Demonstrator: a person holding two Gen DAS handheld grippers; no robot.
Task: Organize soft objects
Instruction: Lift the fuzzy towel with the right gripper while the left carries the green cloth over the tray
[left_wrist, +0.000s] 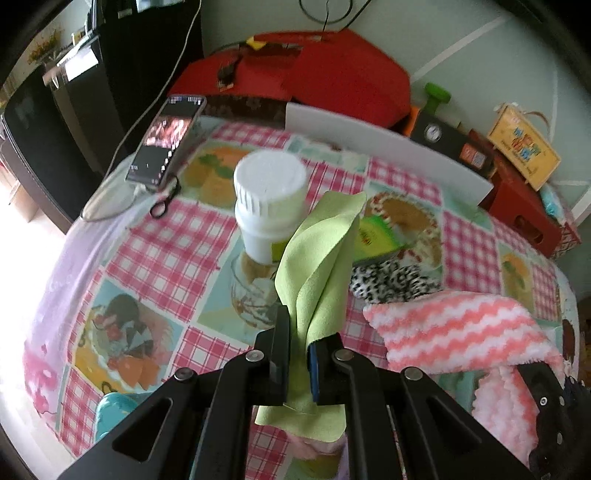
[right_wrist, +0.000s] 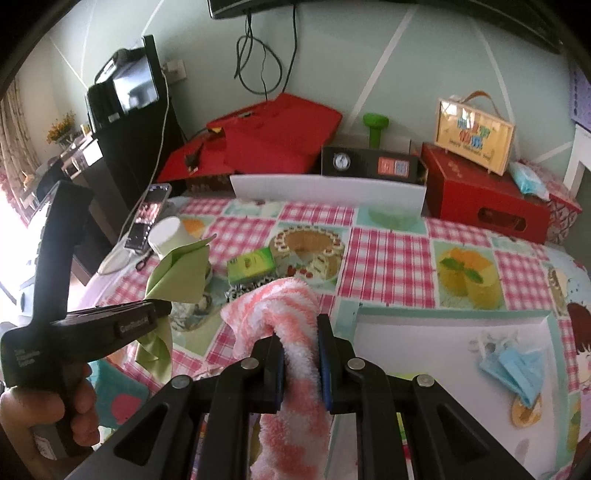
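Both sets of jaws are clamped on fabric. Left gripper (left_wrist: 299, 363) pinches the green cloth (left_wrist: 317, 258) near its lower edge; most of it stands up in loose folds above my fingers, a short tail hanging below. Right gripper (right_wrist: 301, 369) squeezes the pink-and-white striped towel (right_wrist: 280, 306) at mid-length, one end bunched above the pads, the other drooping under them.

Both pieces appear clear of the checked tablecloth (right_wrist: 388, 251), held over its near edge.

Status, as I judge it: early to middle. Two soft items picked up, neither placed. Not yet handled: the leopard-print fabric (left_wrist: 391, 278), lying just beside the small green box (left_wrist: 376, 240), and the blue face mask (right_wrist: 517, 373), which lies on a white sheet (right_wrist: 424, 339) at my right. That sheet may be the collecting spot; I cannot confirm it.

Obstacles noted: white-capped bottle (left_wrist: 271, 206) standing directly behind the green cloth, with a glass (left_wrist: 251, 295) close by. Either could tip if the cloth swings.

Remaining: set both cloths down together, then fetch the leopard piece.
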